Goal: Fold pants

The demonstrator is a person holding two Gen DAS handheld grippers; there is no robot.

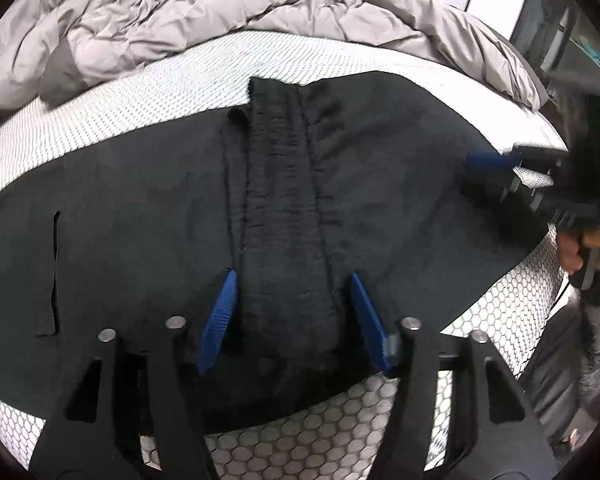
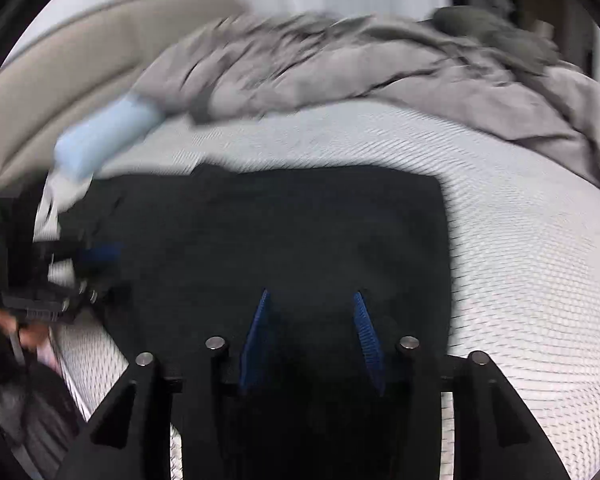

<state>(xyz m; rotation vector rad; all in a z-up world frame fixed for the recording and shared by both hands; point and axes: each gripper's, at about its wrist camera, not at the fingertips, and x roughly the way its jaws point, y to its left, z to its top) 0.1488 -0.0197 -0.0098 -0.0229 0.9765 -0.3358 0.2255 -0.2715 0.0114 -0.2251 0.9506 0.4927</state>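
Note:
Black pants (image 1: 140,220) lie flat on the mattress, folded so that the ribbed elastic waistband (image 1: 284,180) runs up the middle of the left wrist view. My left gripper (image 1: 293,276) is open low over the near edge, its blue fingers (image 1: 220,320) standing on either side of the waistband without pressing on it. In the blurred right wrist view the pants (image 2: 300,220) show as a dark rectangle. My right gripper (image 2: 311,293) is open over the near part with nothing clamped. That right gripper (image 1: 488,164) also reaches the pants' right edge in the left wrist view.
A crumpled grey duvet (image 1: 220,12) fills the far side of the white patterned mattress (image 1: 140,92). A light blue pillow (image 2: 100,140) lies by the beige headboard (image 2: 80,60). A person's hand (image 1: 580,248) grips the right tool at the bed's edge.

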